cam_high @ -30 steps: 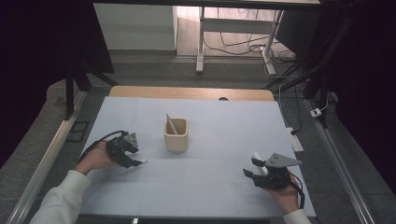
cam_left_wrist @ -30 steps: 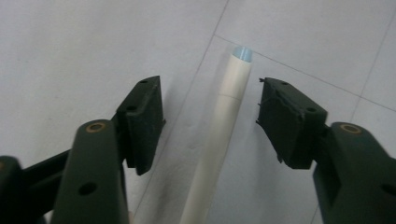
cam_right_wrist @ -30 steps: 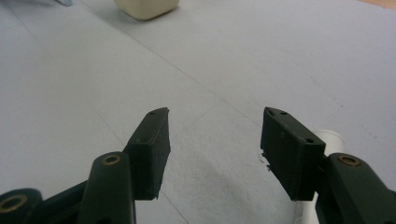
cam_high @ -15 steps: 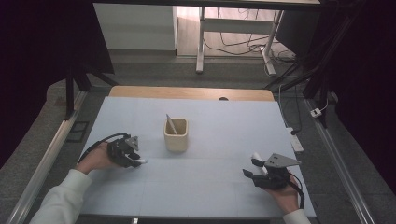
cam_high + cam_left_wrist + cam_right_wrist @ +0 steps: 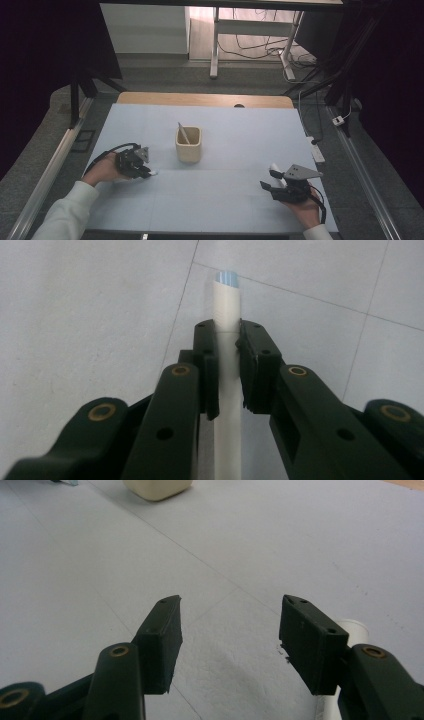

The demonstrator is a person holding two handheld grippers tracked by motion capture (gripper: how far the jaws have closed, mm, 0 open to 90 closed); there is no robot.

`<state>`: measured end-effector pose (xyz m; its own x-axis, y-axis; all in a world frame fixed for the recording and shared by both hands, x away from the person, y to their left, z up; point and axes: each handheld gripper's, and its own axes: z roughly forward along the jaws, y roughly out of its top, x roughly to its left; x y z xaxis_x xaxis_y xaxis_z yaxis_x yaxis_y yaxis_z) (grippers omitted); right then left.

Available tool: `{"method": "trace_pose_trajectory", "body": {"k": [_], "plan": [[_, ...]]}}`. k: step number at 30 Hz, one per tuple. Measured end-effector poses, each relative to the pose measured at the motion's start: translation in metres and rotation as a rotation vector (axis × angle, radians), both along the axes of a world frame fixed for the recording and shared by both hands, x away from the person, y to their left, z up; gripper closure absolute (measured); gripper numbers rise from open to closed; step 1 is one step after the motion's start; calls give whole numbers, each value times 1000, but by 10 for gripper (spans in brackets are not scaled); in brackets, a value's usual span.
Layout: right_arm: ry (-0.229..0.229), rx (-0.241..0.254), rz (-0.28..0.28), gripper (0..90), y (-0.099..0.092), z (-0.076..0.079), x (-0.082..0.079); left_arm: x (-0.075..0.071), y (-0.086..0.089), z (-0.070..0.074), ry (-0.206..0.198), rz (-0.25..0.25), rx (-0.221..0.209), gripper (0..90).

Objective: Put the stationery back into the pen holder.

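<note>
Left tongs [image 5: 227, 367] have just been closing and now pinch a slim white stick [image 5: 226, 300] with a pale blue tip, lying flat on the counter [image 5: 225, 200]; pads sit either side of the shaft, blue tip poking out just past them. In the high view the same tongs [image 5: 145, 170] are low at the counter, well apart from the beige cup [image 5: 189, 145], which already holds a similar stick [image 5: 183, 134]. Judging by looks: light, thin, rigid plastic or paper tube, smooth and round, so it may roll or pivot between flat pads. Grip is near the tip end; mid-shaft would swing less. Right tongs [image 5: 227, 640] are spread, nothing between them, with a white tube [image 5: 350, 630] just beside the far-side pad.
</note>
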<state>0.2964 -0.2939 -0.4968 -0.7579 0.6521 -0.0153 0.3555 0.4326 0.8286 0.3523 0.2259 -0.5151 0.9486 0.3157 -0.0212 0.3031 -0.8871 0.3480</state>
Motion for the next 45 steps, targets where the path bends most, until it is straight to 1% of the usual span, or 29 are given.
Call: {"method": "trace_pose_trajectory", "body": {"k": [2, 6, 13, 21, 29, 34, 36, 41, 45], "plan": [[-1, 5, -1, 420, 0, 0, 0, 0, 0, 0, -4, -2, -1, 779], [-1, 1, -4, 420, 0, 0, 0, -2, 1, 1, 6, -10, -11, 778], [0, 8, 0, 420, 0, 0, 0, -6, 5, 9, -30, 9, -35, 778], [-1, 10, -2, 420, 0, 0, 0, -9, 13, 20, -75, 66, -71, 779], [-1, 11, -5, 420, -1, 1, 0, -12, 16, 26, -100, 102, -83, 779], [-3, 13, -5, 420, -1, 1, -1, -13, 20, 32, -122, 139, -119, 779], [-4, 14, -5, 420, -1, 1, 0, -13, 21, 34, -132, 149, -123, 779], [-4, 13, -5, 420, -1, 2, 0, -14, 23, 37, -136, 179, -125, 779], [-5, 9, -8, 420, -2, 2, -1, -15, 24, 40, -150, 200, -145, 779]]}}
